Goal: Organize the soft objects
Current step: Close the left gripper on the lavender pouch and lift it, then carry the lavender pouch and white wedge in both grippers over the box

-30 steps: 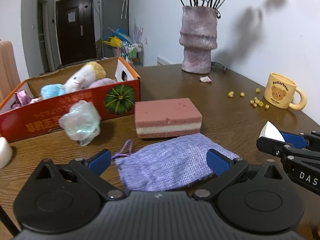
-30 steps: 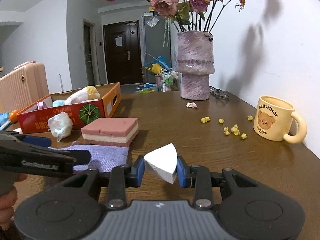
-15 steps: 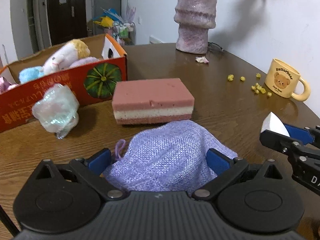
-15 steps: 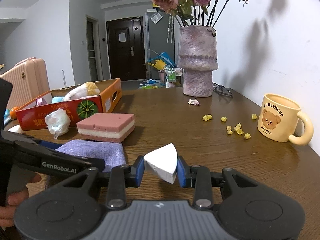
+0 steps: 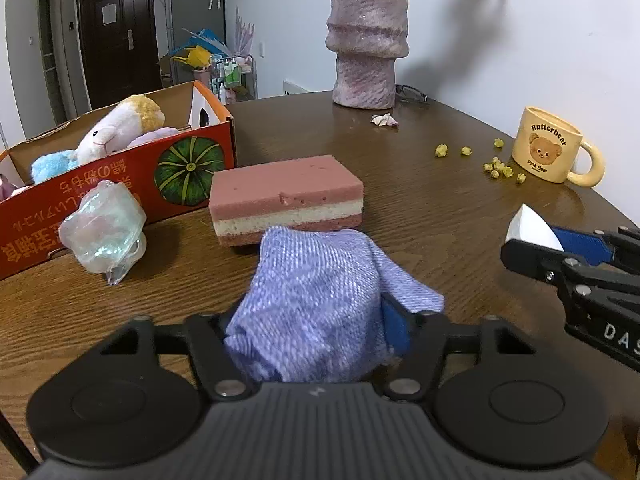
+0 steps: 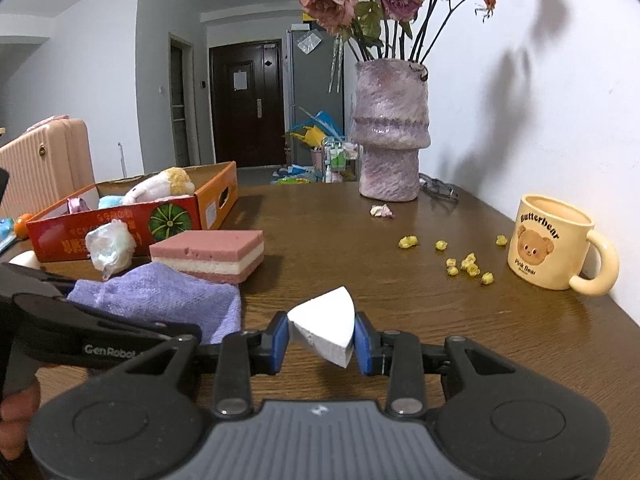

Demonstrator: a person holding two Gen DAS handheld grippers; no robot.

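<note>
Left of the pink-and-cream layered sponge block (image 5: pixel 286 200) I see the orange cardboard box (image 5: pixel 120 184) of plush toys and a crinkled clear plastic bundle (image 5: pixel 103 231). Just in front of the block, my left gripper (image 5: pixel 312 332) has just been closing and pinches the lilac woven cloth (image 5: pixel 320 300). Rightward, my right gripper (image 6: pixel 321 340) clamps a white foam wedge (image 6: pixel 326 326).
</note>
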